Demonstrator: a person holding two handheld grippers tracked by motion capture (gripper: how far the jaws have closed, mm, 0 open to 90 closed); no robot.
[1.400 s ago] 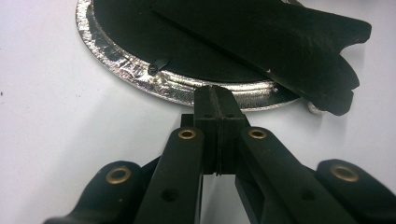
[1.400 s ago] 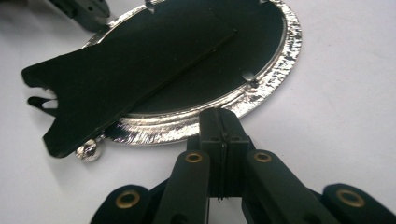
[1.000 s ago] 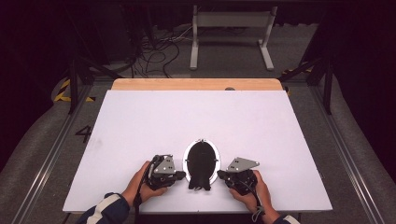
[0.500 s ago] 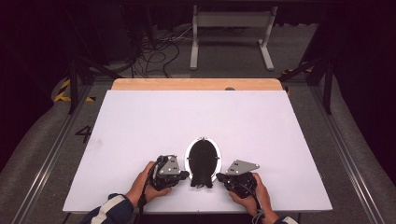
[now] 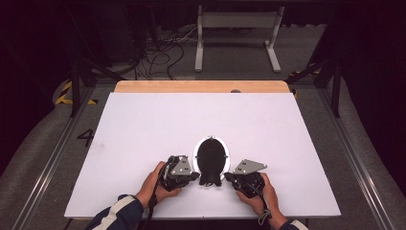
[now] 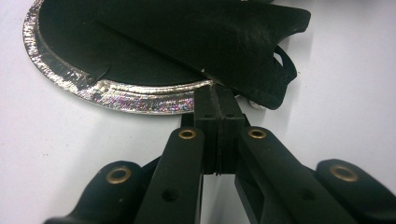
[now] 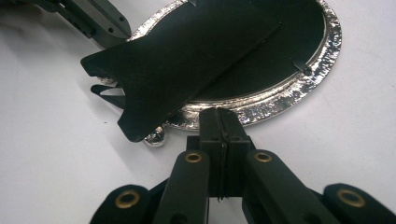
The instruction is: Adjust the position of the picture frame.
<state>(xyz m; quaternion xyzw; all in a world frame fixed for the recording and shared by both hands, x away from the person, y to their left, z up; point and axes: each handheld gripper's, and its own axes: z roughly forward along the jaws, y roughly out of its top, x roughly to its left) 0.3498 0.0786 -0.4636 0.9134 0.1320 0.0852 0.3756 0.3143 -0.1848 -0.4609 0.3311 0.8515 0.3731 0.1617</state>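
Both pairs of black fingers are clenched with nothing between them. The left gripper (image 6: 217, 100) presses its tips against the near rim of an oval silver-rimmed picture frame (image 6: 135, 99) lying face down; the right gripper (image 7: 221, 116) meets the rim's opposite side. The frame's back is matte black, with a flat black easel stand (image 7: 187, 60) resting along it, and its rim is hammered, glittering metal. Since the earlier frame, the left gripper has edged in to the rim. The frame lies near the front edge of the smooth white counter (image 5: 143, 124).
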